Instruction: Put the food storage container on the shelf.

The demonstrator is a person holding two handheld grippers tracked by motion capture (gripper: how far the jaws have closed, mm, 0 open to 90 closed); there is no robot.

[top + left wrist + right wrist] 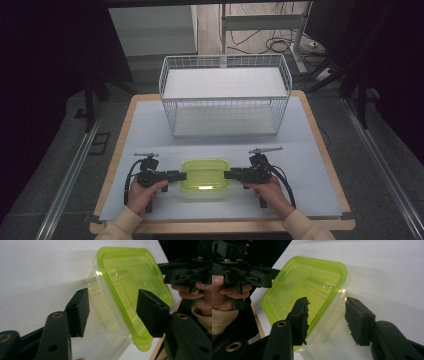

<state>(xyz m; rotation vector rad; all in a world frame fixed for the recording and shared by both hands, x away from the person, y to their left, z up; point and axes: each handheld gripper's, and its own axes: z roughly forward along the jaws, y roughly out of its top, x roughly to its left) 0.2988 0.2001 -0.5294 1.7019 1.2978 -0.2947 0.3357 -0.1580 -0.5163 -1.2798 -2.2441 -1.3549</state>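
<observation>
Flanking a clear tub (glossy green lid).

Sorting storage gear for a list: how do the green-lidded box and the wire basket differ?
The box is clear plastic with a green lid; the basket is white open wire mesh. The box is small and lidded; the basket is far bigger, open-topped and empty. The box sits near the person, the basket farther back. Both rest on the table.

Both forearms, in cream sleeves, enter from the near edge, each hand gripping a black gripper that is levelled inward toward the other. The left gripper points right with its jaws spread apart, as seen in its own view. The right gripper points left, its jaws likewise parted.
</observation>
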